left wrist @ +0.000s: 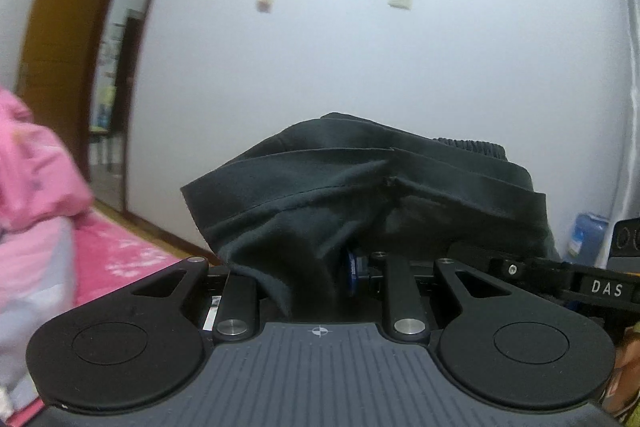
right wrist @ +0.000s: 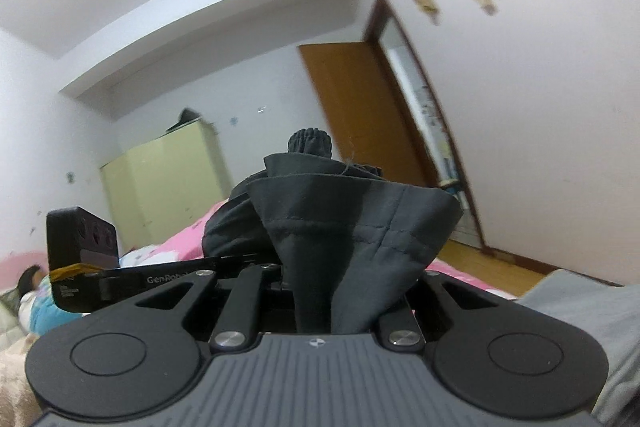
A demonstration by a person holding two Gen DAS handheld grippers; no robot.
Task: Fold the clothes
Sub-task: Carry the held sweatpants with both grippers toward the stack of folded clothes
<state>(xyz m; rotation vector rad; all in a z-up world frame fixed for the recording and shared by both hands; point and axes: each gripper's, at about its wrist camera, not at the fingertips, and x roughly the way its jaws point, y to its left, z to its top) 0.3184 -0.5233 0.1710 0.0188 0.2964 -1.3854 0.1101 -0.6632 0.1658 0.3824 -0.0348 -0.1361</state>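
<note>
A dark grey garment [left wrist: 360,195] with a ribbed elastic band bunches over the front of my left gripper [left wrist: 320,279], which is shut on its fabric; the fingertips are buried under the cloth. In the right wrist view the same dark garment [right wrist: 344,227] fans up and out of my right gripper [right wrist: 316,287], which is shut on it too, its fingertips hidden. Both grippers are raised and point roughly level at the room's white walls. The other gripper's body shows at the right edge of the left view and at the left of the right view.
A bed with a pink cover [left wrist: 120,251] lies below, with pink bedding [left wrist: 32,163] at the left. An open brown door [right wrist: 360,115], a pale yellow wardrobe [right wrist: 168,179], a blue water bottle [left wrist: 586,239] and a grey cloth [right wrist: 592,315] are around. A person lies at the far left [right wrist: 32,291].
</note>
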